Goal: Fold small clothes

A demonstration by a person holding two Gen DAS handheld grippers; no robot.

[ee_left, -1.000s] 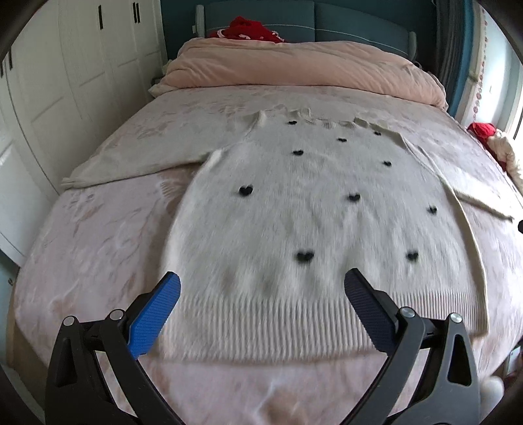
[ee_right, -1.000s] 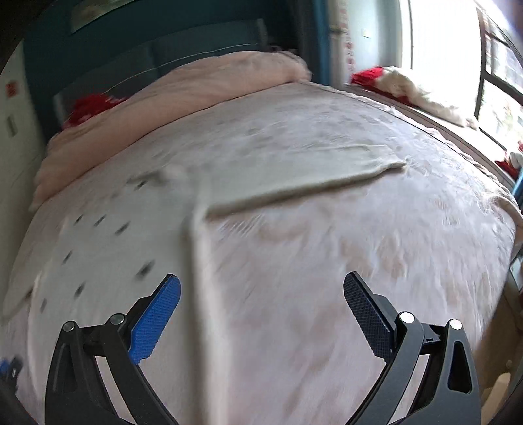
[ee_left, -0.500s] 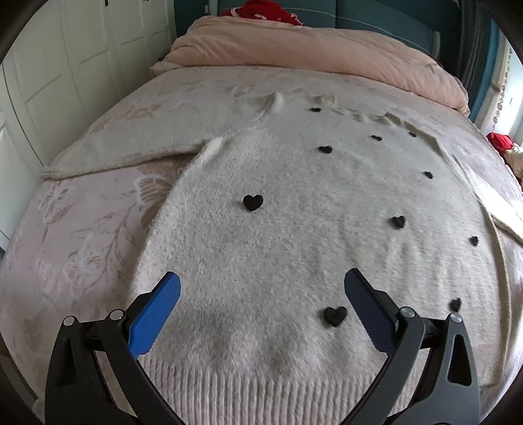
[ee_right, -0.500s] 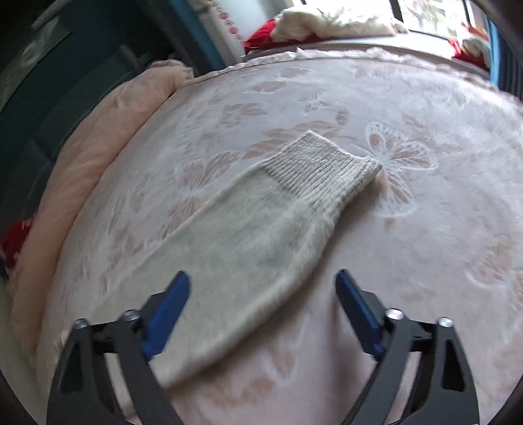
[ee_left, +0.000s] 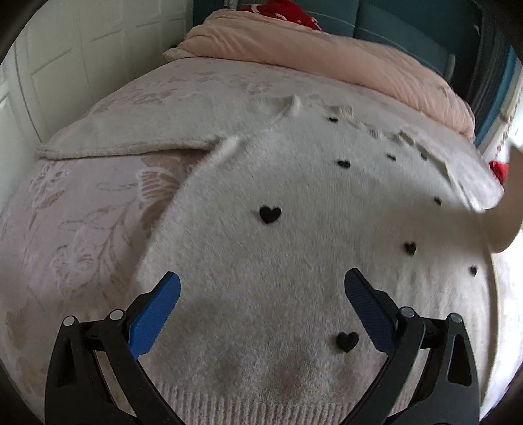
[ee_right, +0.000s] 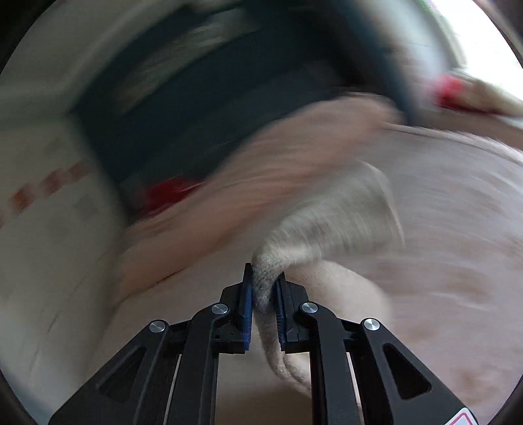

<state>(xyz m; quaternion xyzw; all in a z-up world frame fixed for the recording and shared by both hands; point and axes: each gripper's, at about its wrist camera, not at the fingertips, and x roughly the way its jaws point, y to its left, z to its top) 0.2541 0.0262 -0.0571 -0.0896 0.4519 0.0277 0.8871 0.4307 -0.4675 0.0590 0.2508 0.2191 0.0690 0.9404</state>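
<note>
A cream fuzzy sweater (ee_left: 294, 235) with small black hearts lies flat on the bed, its left sleeve (ee_left: 130, 137) stretched out to the left. My left gripper (ee_left: 261, 287) is open and empty, low over the sweater's lower body near the ribbed hem. My right gripper (ee_right: 264, 278) is shut on the sweater's right sleeve (ee_right: 327, 222), which hangs lifted off the bed; the right wrist view is heavily blurred. The raised sleeve shows at the right edge of the left wrist view (ee_left: 503, 209).
The bed has a pink floral cover (ee_left: 81, 229). A folded pink duvet (ee_left: 327, 59) lies across the head end with a red item (ee_left: 294, 16) behind it. White wardrobe doors (ee_left: 65, 65) stand close on the left. A teal headboard (ee_left: 408, 26) is at the back.
My right gripper has closed on the right sleeve's cuff and lifted it, swinging fast. My left gripper has moved a little further forward over the sweater and stays open.
</note>
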